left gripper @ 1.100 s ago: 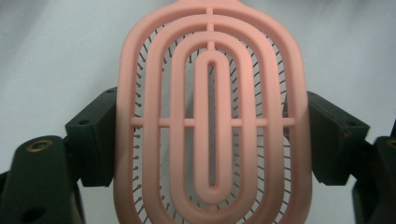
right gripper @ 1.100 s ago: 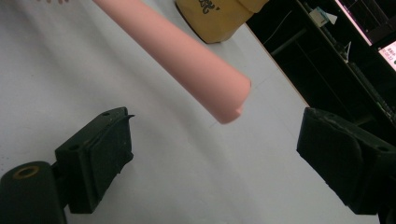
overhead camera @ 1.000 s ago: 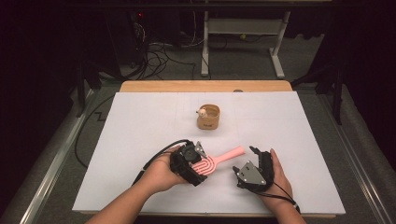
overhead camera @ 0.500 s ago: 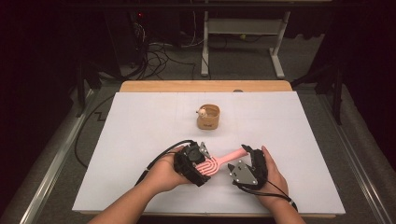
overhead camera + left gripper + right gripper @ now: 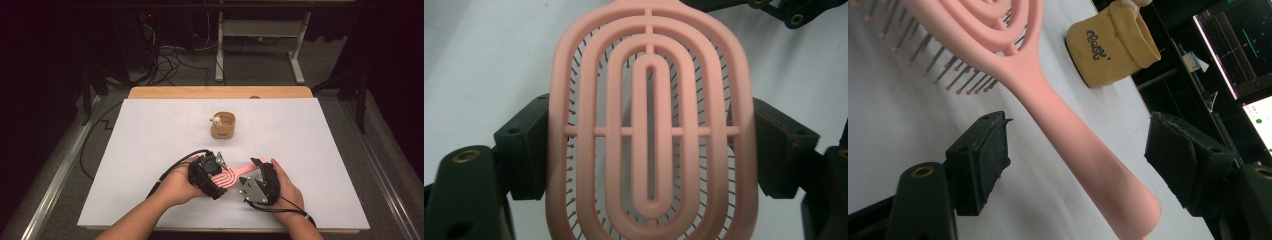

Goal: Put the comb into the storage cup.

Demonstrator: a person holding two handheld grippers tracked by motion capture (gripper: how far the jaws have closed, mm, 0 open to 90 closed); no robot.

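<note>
Nearest, at the table's (image 5: 150, 150) 6 o'clock edge, two forearms come in. Left gripper (image 5: 644, 145) clamps the pink brush (image 5: 231, 177) by the sides of its oval head, pads tight on both rims; bristles face down toward the white sheet. Right gripper (image 5: 1078, 165), at 3 o'clock of the left one, straddles the handle: jaws have just been closing, handle between them, gaps showing on both sides, no pad touching yet. Handle tip points to about 1 o'clock in the high view. Farther off, toward 12 o'clock, a tan cup (image 5: 223, 126) stands upright, well apart from the brush.
</note>
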